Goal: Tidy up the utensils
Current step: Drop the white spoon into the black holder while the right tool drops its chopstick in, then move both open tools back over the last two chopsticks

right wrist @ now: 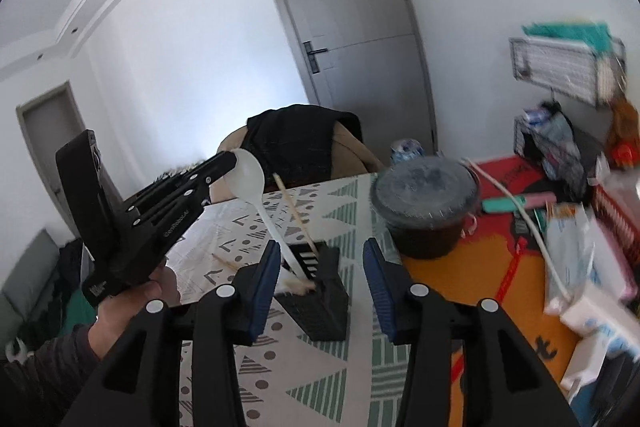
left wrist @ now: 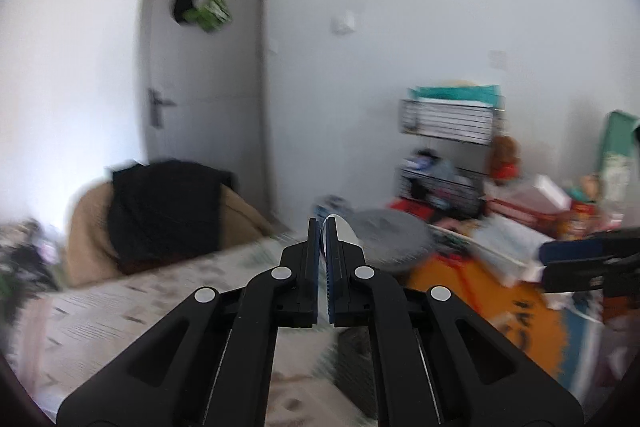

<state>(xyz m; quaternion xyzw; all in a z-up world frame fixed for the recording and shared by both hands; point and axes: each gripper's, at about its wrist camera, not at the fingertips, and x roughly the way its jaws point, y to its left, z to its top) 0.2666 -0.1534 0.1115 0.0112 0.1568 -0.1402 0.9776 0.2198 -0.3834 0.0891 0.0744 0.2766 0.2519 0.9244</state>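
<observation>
My left gripper [left wrist: 322, 227] is shut on a white plastic spoon [left wrist: 344, 229], held by its bowl. In the right wrist view the left gripper [right wrist: 230, 159] holds the spoon [right wrist: 256, 187] with its handle reaching down into a black slotted utensil holder [right wrist: 320, 291] on the patterned tablecloth [right wrist: 280, 379]. A wooden chopstick [right wrist: 296, 215] also stands in the holder. Another chopstick [right wrist: 226, 261] lies on the cloth to its left. My right gripper [right wrist: 320, 267] is open and empty, its blue pads either side of the holder, nearer the camera.
A dark round container with a grey lid [right wrist: 426, 203] stands right of the holder. A chair with a black garment [right wrist: 296, 143] is behind the table. Boxes, a white cable [right wrist: 528, 223] and wire racks [right wrist: 568, 67] crowd the right side.
</observation>
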